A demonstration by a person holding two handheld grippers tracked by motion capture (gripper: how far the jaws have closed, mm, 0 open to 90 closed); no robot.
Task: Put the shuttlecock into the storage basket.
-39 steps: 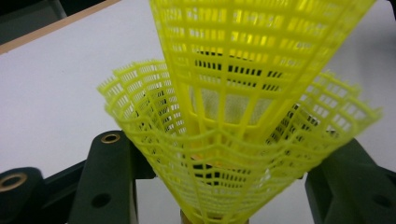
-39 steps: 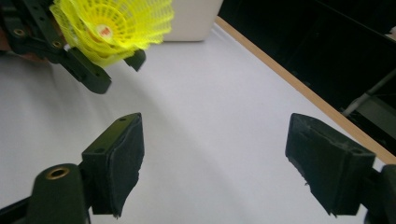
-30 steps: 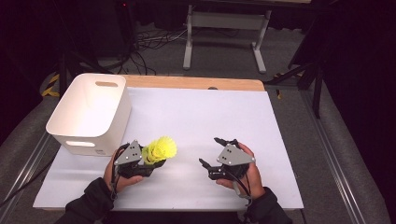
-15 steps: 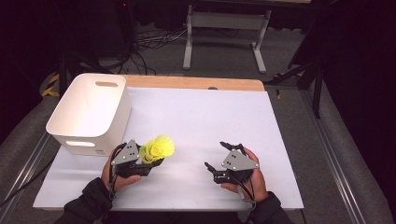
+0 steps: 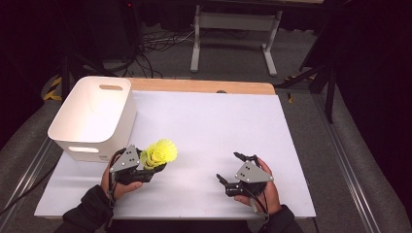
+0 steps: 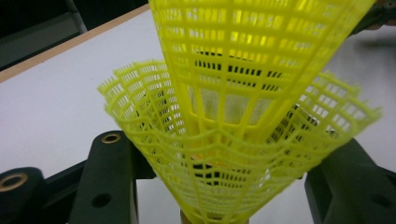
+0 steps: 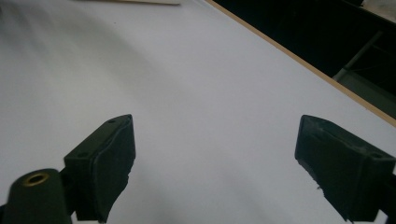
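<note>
Right now we have the yellow shuttlecocks (image 5: 159, 154) clamped in our left gripper (image 5: 145, 167), low over the white table (image 5: 209, 126) just in front of the white bin (image 5: 92, 116). In the left gripper view it looks like two net skirts nested one inside the other (image 6: 243, 121), with the black jaws closed in on the base from either side (the cork itself is mostly hidden at the bottom edge, so we cannot say exactly where the pads bite). Our right gripper (image 5: 227, 170) sits well apart, near the front edge of the table, and its jaws have just been opening; in the right gripper view they stand wide with nothing but bare table between them. The likely work is getting the shuttlecocks into the bin, and a few things could spoil that. A plastic skirt is springy and light, so if our grip is on the mesh rather than the firm base, it may squirm out or crumple as we lift. If the two really are only nested, the outer one could slide off when we tilt the gripper. The bin wall is tall and close beside the left hand, so a low swing could knock the skirt on the rim and flick it loose. Letting go too early would drop them on the table short of the bin.
</note>
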